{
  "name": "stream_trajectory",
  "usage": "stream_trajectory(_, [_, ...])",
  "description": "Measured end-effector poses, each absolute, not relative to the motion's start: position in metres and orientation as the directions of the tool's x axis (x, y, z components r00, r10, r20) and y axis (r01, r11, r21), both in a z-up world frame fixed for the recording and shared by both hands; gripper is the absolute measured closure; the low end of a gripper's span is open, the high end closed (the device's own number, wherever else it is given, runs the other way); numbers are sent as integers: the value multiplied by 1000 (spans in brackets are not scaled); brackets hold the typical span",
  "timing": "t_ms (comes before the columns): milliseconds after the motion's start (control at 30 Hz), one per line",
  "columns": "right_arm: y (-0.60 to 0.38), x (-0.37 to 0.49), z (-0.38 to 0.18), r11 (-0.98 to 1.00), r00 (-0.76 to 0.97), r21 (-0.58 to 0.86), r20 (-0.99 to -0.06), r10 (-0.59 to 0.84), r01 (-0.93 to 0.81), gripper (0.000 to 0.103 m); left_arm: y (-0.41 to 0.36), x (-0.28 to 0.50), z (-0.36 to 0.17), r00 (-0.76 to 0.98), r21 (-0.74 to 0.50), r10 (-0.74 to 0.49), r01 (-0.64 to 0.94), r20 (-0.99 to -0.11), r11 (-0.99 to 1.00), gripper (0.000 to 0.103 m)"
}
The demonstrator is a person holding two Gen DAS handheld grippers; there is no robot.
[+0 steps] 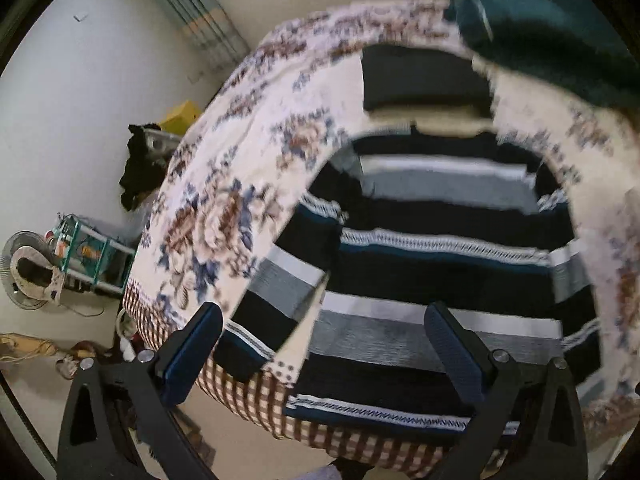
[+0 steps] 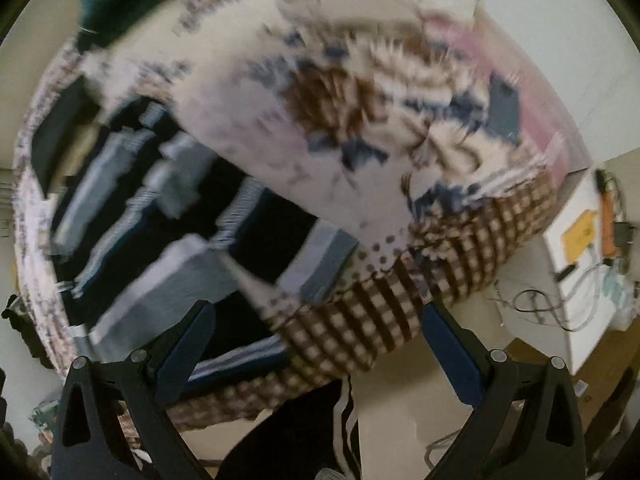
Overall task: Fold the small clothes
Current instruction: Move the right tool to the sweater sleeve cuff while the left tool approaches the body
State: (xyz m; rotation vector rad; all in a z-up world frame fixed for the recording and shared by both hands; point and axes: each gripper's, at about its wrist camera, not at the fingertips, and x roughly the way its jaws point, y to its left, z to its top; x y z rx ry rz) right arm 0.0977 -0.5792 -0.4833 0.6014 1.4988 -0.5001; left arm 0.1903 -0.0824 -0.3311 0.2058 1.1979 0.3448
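Observation:
A striped sweater (image 1: 432,240) in navy, grey and white lies spread flat on the floral tablecloth (image 1: 240,160), hem toward me, one sleeve (image 1: 288,276) angled down to the left. My left gripper (image 1: 324,320) hovers open over the hem and lower left sleeve, nothing between its fingers. In the right wrist view, blurred by motion, the same sweater (image 2: 160,220) sits to the left, its other sleeve end (image 2: 320,260) near the table's edge. My right gripper (image 2: 316,320) stands open above the checkered cloth border (image 2: 400,308), holding nothing.
A folded dark garment (image 1: 424,76) lies beyond the sweater's collar, and a teal garment (image 1: 552,40) at the far right corner. Left of the table are a fan (image 1: 28,272), a small shelf (image 1: 92,256) and floor clutter. White boards and cables (image 2: 576,248) stand right.

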Motion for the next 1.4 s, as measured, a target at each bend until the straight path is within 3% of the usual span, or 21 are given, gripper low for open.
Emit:
stream_trajectory(200, [-602, 102, -648, 738, -86, 46, -986, 141, 673, 3, -144, 216, -450, 214, 346, 353, -72, -911, 935, 0])
stream_trajectory(367, [-600, 104, -699, 670, 25, 167, -976, 217, 723, 5, -186, 238, -514, 225, 339, 342, -50, -913, 939, 0])
stream_trajectory(400, [-597, 106, -700, 663, 59, 193, -974, 219, 724, 16, -193, 244, -523, 228, 337, 340, -51, -912, 940, 0])
stream_trajectory(467, [-594, 108, -695, 660, 99, 201, -977, 190, 724, 50, -200, 253, -534, 232, 334, 339, -59, -912, 941, 0])
stream_trajectory(500, [-594, 108, -690, 650, 131, 220, -974, 183, 728, 83, -202, 257, -536, 233, 334, 341, -67, -911, 940, 0])
stream_trajectory(600, [-598, 106, -675, 618, 186, 263, -965, 187, 741, 90, -204, 265, -535, 245, 326, 336, -79, -910, 942, 0])
stream_trajectory(867, [-678, 106, -584, 560, 303, 281, -951, 56, 780, 91, -209, 275, -531, 259, 338, 334, -30, -906, 941, 0])
stream_trajectory(1100, [-775, 147, -589, 576, 260, 162, -961, -90, 801, 91, -209, 274, -549, 178, 295, 293, -15, -939, 955, 0])
stream_trajectory(1167, [-791, 157, -608, 572, 225, 152, -973, -57, 806, 90, -208, 271, -560, 154, 304, 301, 0, -941, 953, 0])
stream_trajectory(1233, [-800, 155, -630, 528, 159, 124, -987, -22, 840, 68, -208, 268, -570, 140, 326, 321, 17, -937, 945, 0])
stream_trajectory(1333, [-805, 139, -639, 420, 194, 191, -980, 36, 887, 46, -203, 262, -586, 120, 344, 338, 36, -934, 938, 0])
stream_trajectory(1400, [-802, 128, -647, 365, 236, 247, -969, 76, 898, 41, -200, 260, -597, 107, 322, 316, 41, -943, 946, 0])
